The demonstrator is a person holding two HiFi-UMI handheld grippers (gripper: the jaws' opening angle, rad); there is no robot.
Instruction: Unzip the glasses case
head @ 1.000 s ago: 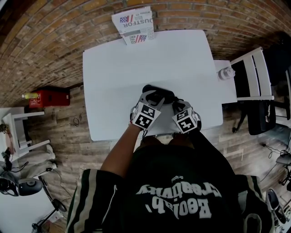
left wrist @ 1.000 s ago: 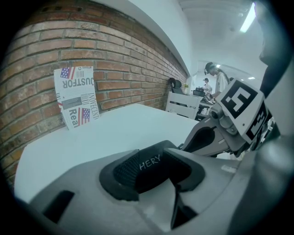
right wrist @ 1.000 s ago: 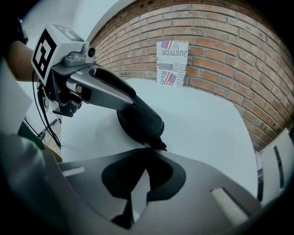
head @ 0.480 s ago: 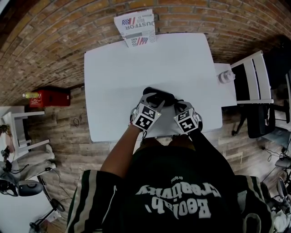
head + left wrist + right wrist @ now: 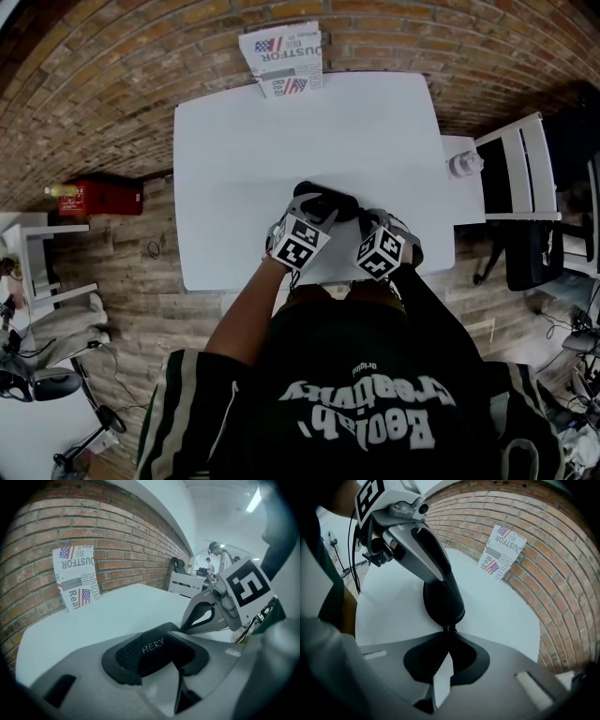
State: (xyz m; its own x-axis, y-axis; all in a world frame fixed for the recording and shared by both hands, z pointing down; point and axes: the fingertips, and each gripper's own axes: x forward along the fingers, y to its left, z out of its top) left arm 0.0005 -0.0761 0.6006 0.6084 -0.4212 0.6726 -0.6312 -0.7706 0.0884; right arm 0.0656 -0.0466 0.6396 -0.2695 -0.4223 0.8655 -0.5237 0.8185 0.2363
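Tabletop [image 5: 244, 141] steady, right claw [image 5: 448, 636] pinching zipper pull [image 5: 448, 628] rolled, left claw [image 5: 316, 205] clamps glasses case [image 5: 443, 601]

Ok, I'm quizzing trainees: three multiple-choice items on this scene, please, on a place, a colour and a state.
1. Where is the printed card? A the table's far edge, against the brick wall; B near edge; C left edge.
2. What colour is the glasses case? A white; B black; C red.
3. The right gripper's jaws? A wide open; B shut on the card; C shut on the zipper pull.
1 A, it leans on the bricks; 2 B, dark against the white tabletop; 3 C, they meet on the pull.
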